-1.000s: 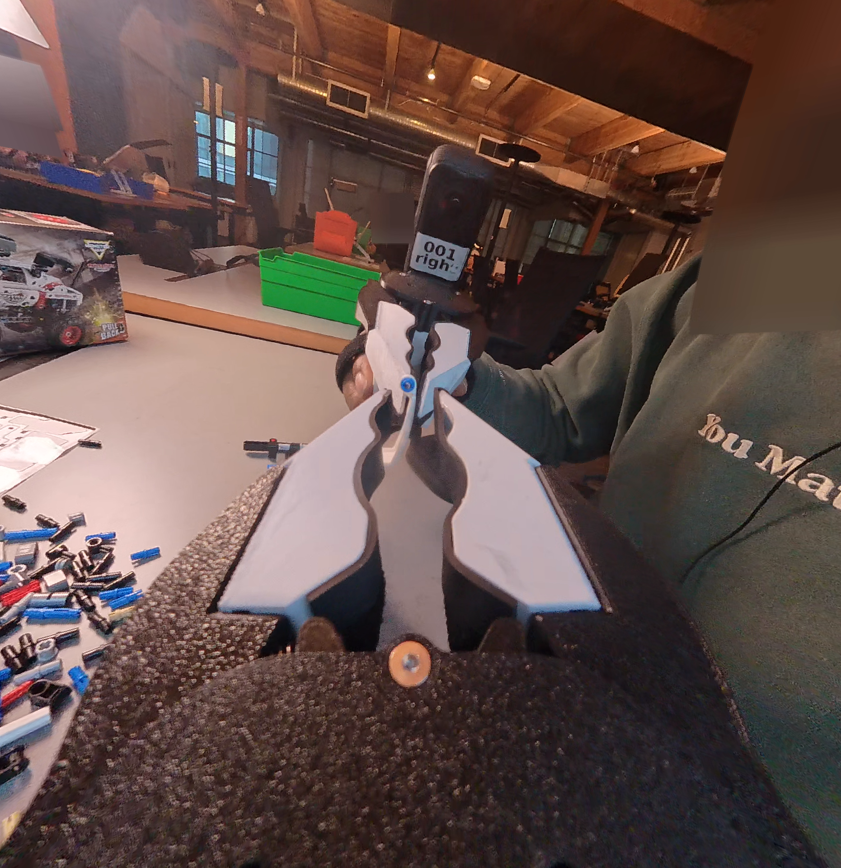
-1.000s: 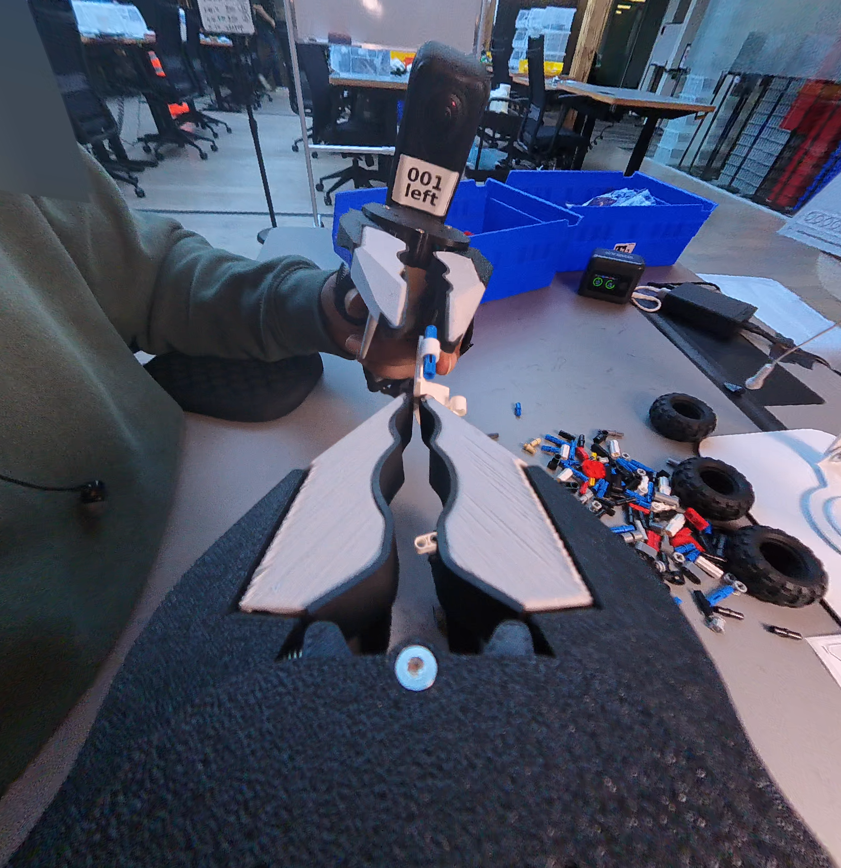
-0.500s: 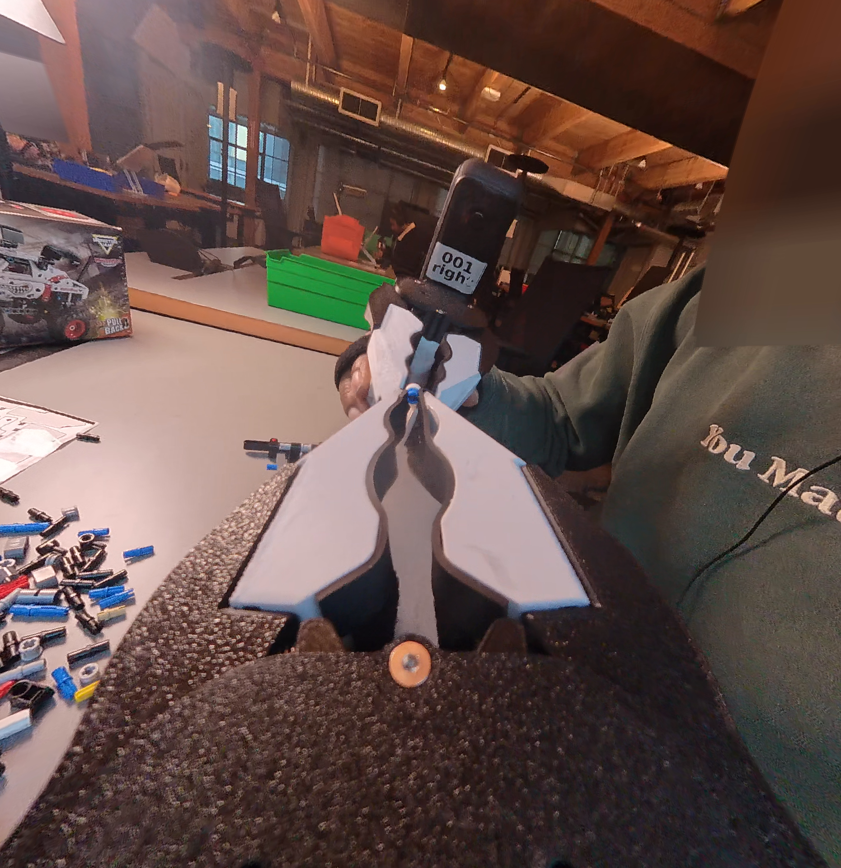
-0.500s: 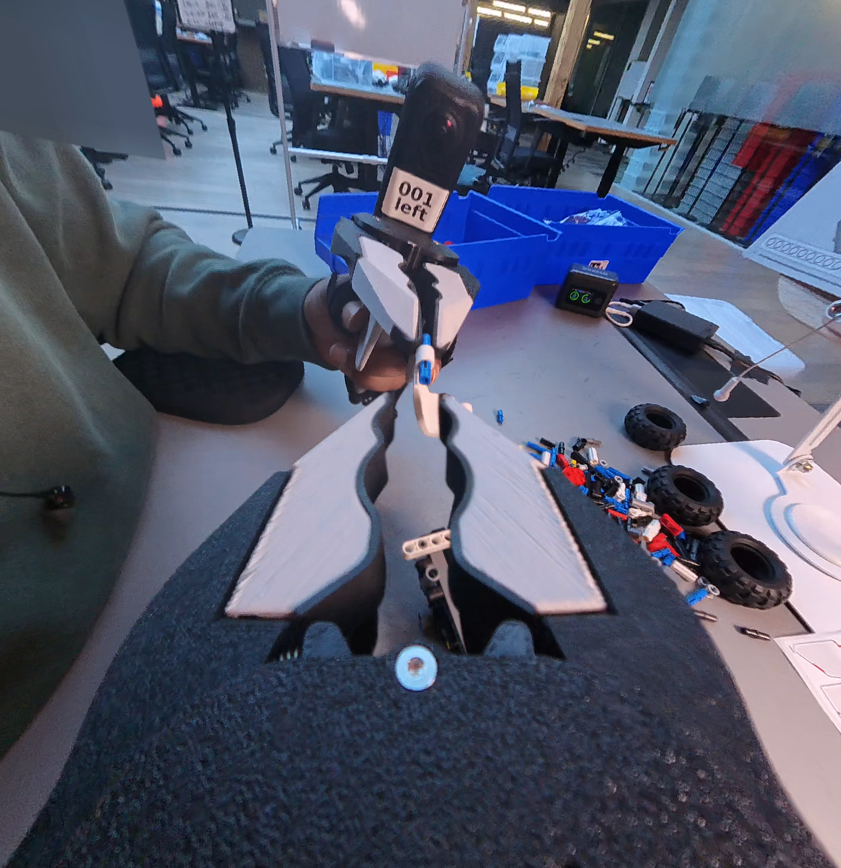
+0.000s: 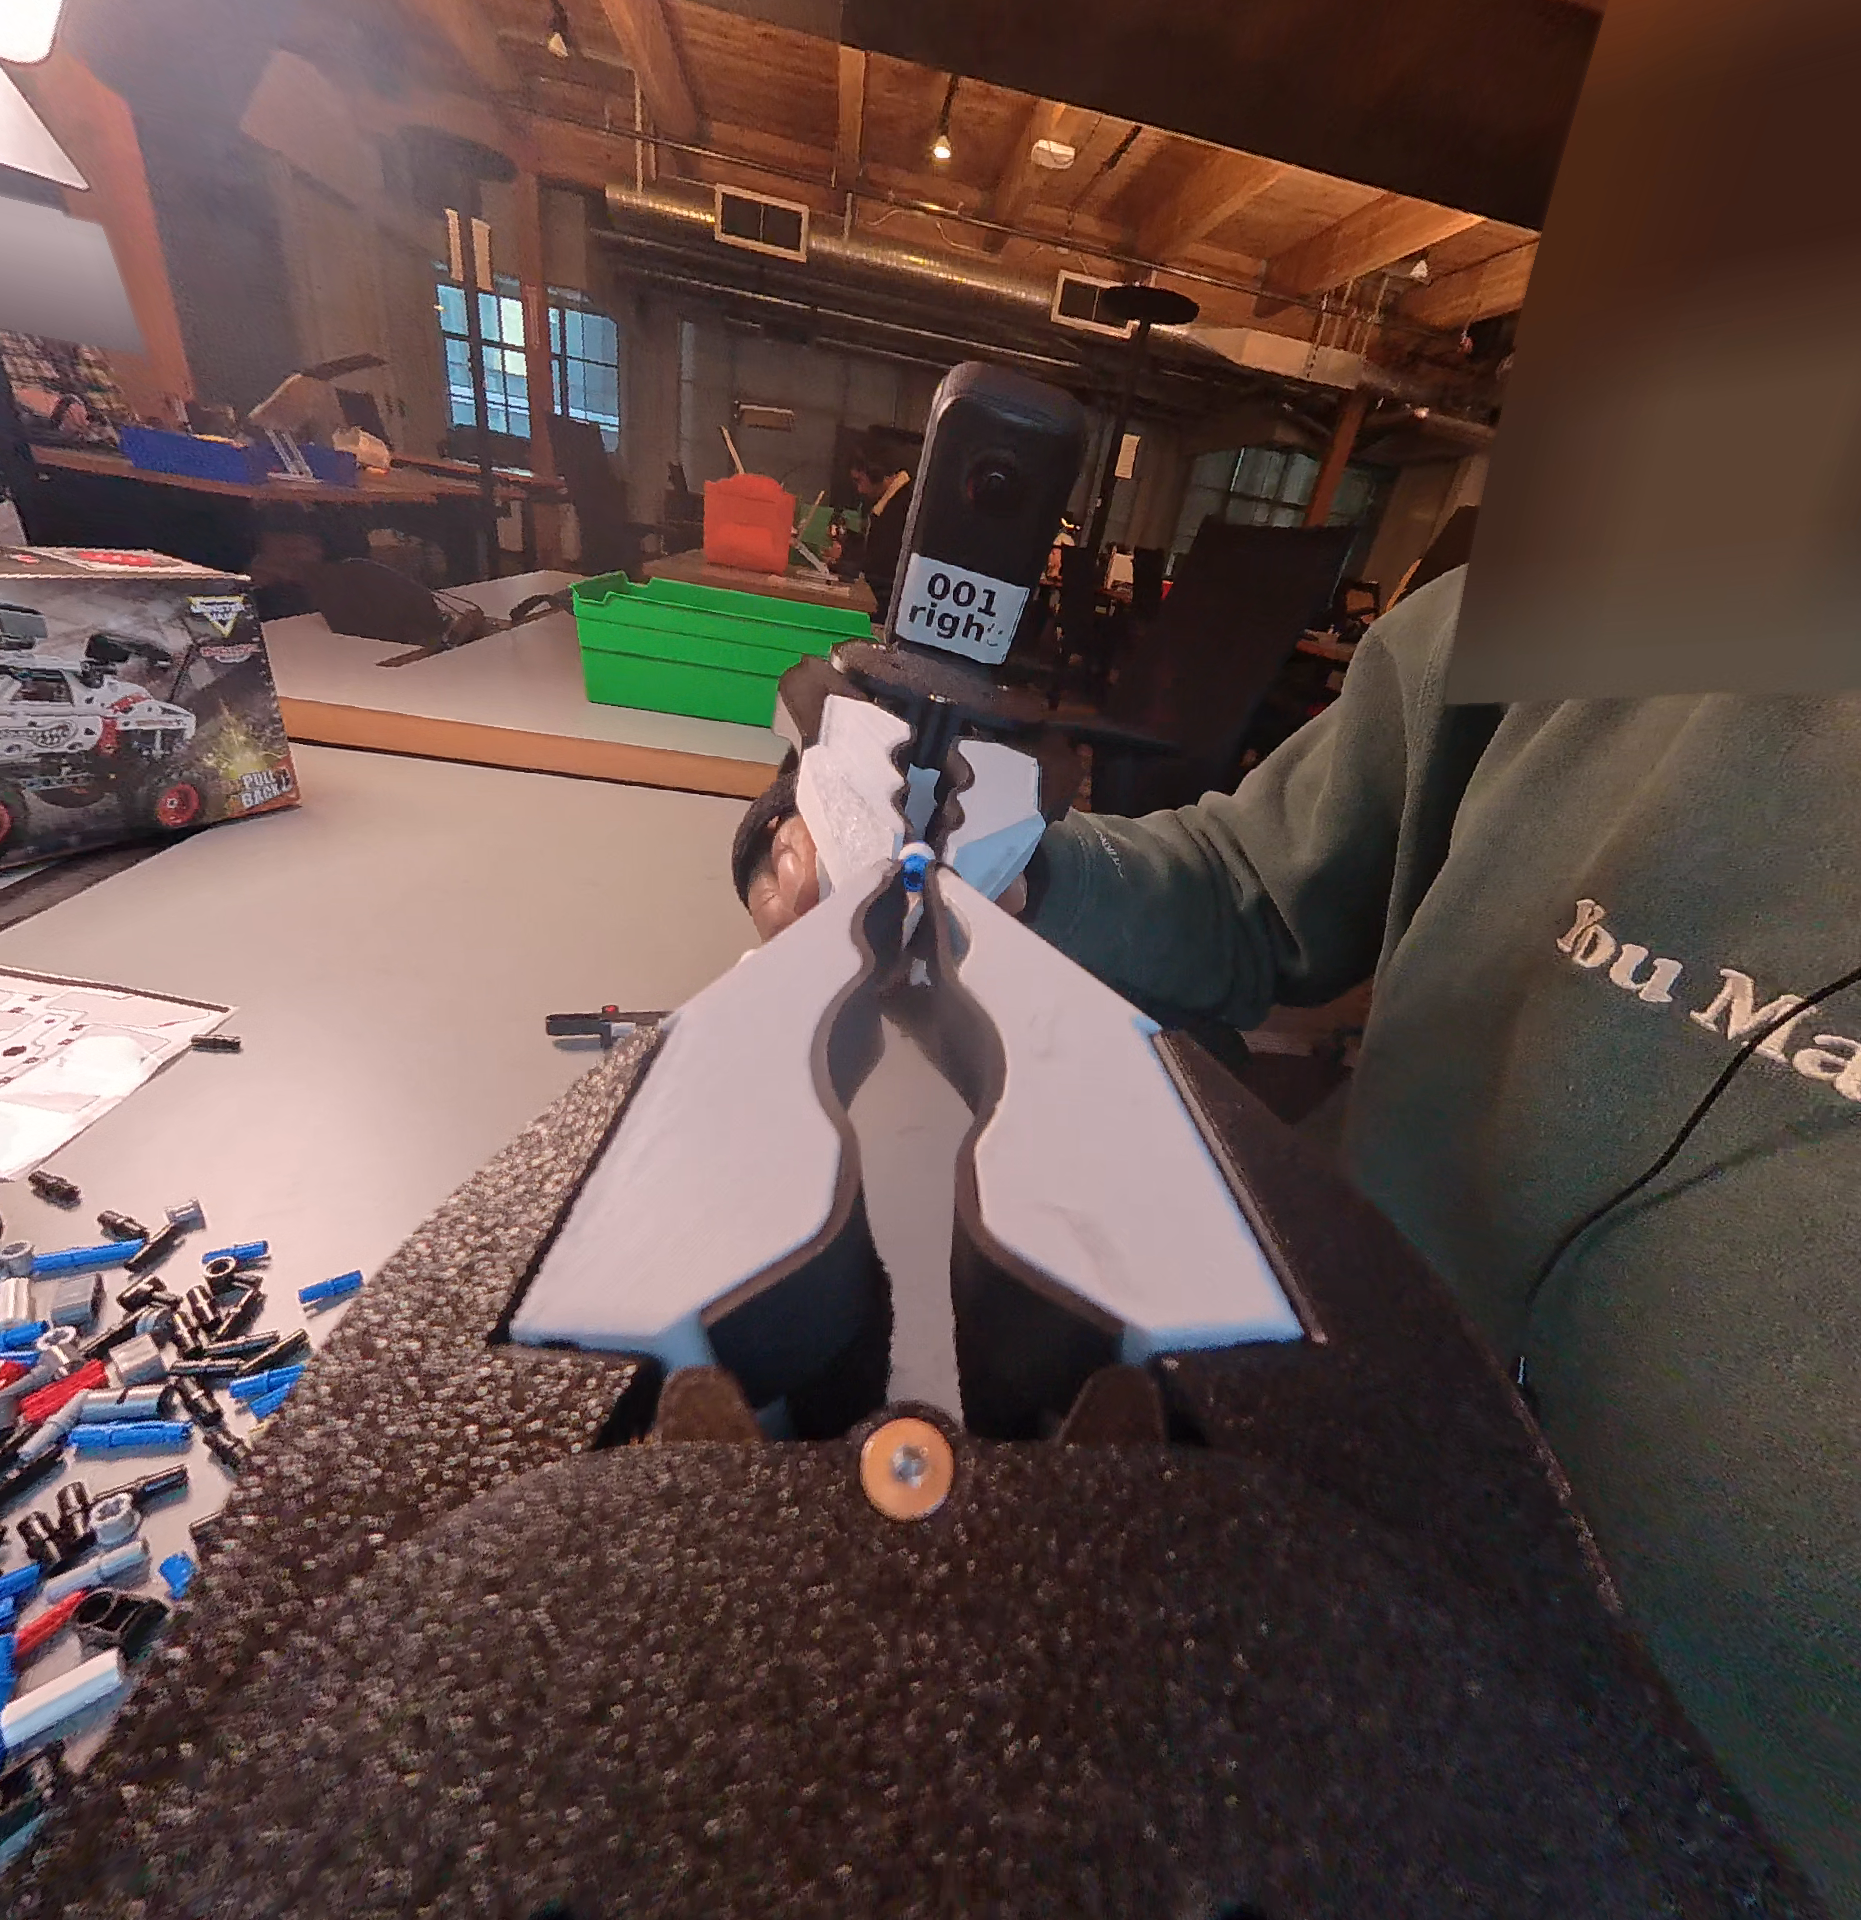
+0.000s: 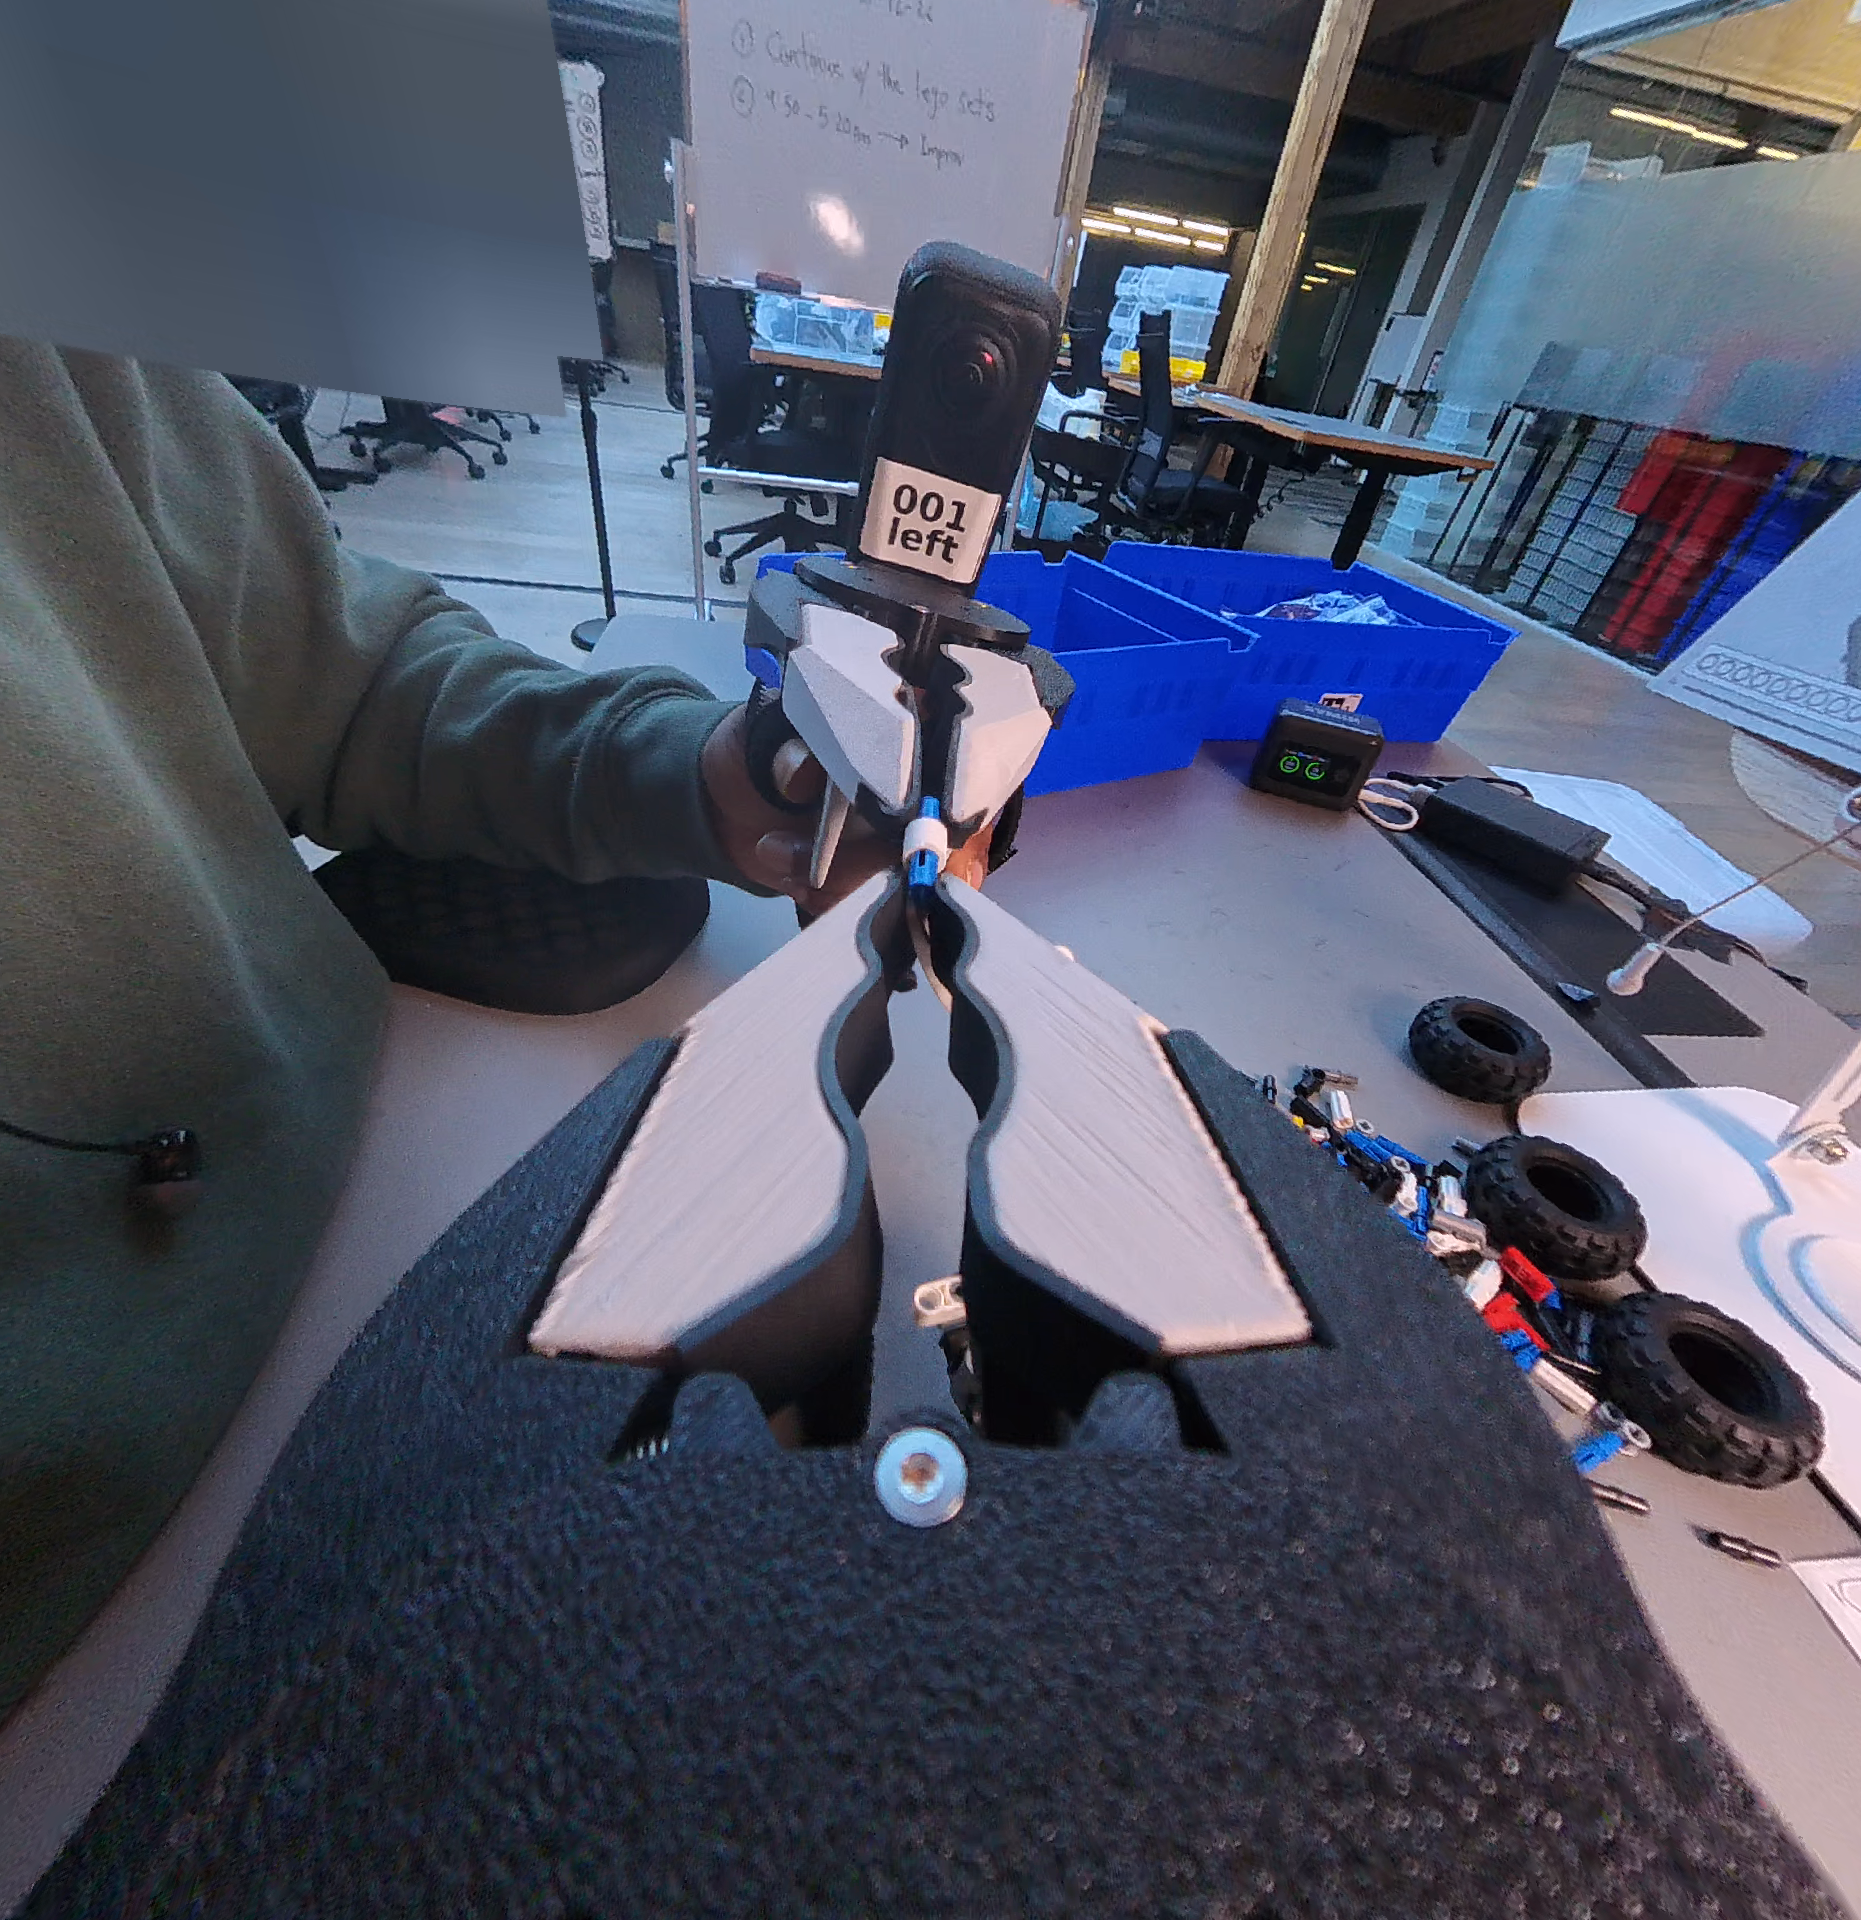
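Both pairs of jaws meet tip to tip above the grey table (image 6: 1165,904). The left gripper (image 5: 910,902) pinches a small white piece with a blue pin (image 6: 920,854), and the right gripper (image 6: 913,906) closes on the same piece. 3 black tyres (image 6: 1554,1205) and scattered small parts (image 5: 126,1351) lie nearby.

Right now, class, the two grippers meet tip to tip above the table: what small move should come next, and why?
Probably a short, straight push together. The left gripper is shut on a blue pin that already carries a white collar, and the right gripper is shut on a white piece that sits right at the pin's tip.
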{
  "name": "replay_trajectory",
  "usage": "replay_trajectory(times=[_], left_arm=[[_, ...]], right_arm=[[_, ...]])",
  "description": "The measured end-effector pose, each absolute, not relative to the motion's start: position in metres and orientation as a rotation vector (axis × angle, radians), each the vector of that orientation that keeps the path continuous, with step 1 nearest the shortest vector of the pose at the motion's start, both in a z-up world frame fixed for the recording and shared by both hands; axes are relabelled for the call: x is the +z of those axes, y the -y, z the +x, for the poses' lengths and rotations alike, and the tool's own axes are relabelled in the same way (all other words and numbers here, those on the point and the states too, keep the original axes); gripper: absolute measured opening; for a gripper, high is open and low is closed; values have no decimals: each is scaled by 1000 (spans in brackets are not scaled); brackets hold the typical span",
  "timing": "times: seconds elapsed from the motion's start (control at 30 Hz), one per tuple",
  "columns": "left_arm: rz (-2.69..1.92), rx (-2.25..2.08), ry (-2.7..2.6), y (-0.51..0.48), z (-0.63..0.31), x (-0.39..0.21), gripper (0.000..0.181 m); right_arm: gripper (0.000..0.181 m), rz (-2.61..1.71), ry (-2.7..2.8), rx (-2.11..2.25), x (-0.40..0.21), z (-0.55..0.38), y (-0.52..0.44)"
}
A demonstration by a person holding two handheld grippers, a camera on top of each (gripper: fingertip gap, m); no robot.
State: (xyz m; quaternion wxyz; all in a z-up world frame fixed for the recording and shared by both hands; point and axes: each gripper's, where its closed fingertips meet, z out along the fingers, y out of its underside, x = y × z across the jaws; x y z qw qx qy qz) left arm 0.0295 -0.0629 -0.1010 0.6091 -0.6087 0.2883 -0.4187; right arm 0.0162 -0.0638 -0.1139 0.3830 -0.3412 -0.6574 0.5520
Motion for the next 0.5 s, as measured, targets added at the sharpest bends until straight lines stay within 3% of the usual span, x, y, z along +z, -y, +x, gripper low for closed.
replay_trajectory(times=[0.27, 0.37, 0.5], left_arm=[[-1399, -971, -682, 66, 34, -97, 2], [-1220, -1017, -501, 75, -17, -53, 0], [-1331, -830, -467, 65, -46, -64, 2]], right_arm=[[1, -810, 1709, 1418, -108, 28, 65], [0, -880, 1632, 1359, -107, 41, 28], [1, -917, 1574, 1401, -107, 44, 17]])
